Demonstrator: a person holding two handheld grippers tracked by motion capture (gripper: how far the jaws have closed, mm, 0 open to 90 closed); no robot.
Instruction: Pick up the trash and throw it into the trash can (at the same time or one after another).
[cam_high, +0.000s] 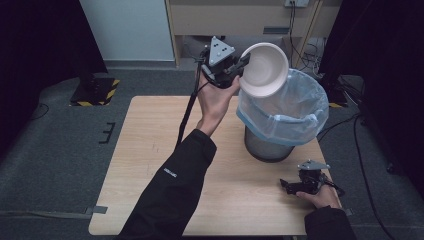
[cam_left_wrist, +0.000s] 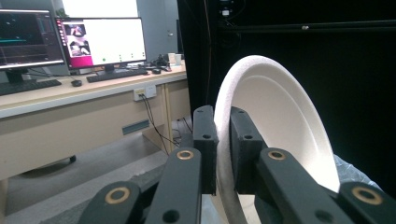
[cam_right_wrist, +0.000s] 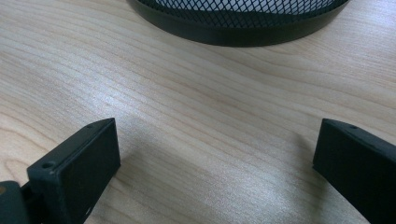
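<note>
The wooden surface (cam_high: 150, 165) is seen from the high view, with grey floor (cam_high: 55, 150) around it. On the right half of the surface, a black mesh waste bin (cam_high: 267, 145) is placed upright; it is lined with a pale blue translucent bag (cam_high: 285, 112), the rim of which is folded out over the top of the bin. In the right gripper view, the mesh base of the bin (cam_right_wrist: 238, 18) is seen resting on the wood grain just beyond the fingers.

The left forearm, in a black sleeve (cam_high: 175, 190), is extended from the near edge toward the far side of the surface. The left gripper (cam_high: 239, 67) is held raised, beside the far left rim of the bag. A white bowl (cam_high: 265, 69) is clamped by its rim between the fingers of this gripper; the bowl is tilted on edge, its open side turned toward the high camera, and it is positioned above the far left part of the bag opening. In the left gripper view, the rim of the bowl (cam_left_wrist: 275, 116) is pinched by the two fingers (cam_left_wrist: 205, 140), which are set narrow upon it.

The right gripper (cam_high: 290, 185) is rested on the near right corner of the surface, near the bin. Its fingers (cam_right_wrist: 74, 168) are spread wide, with bare wood between them and nothing held.
</note>
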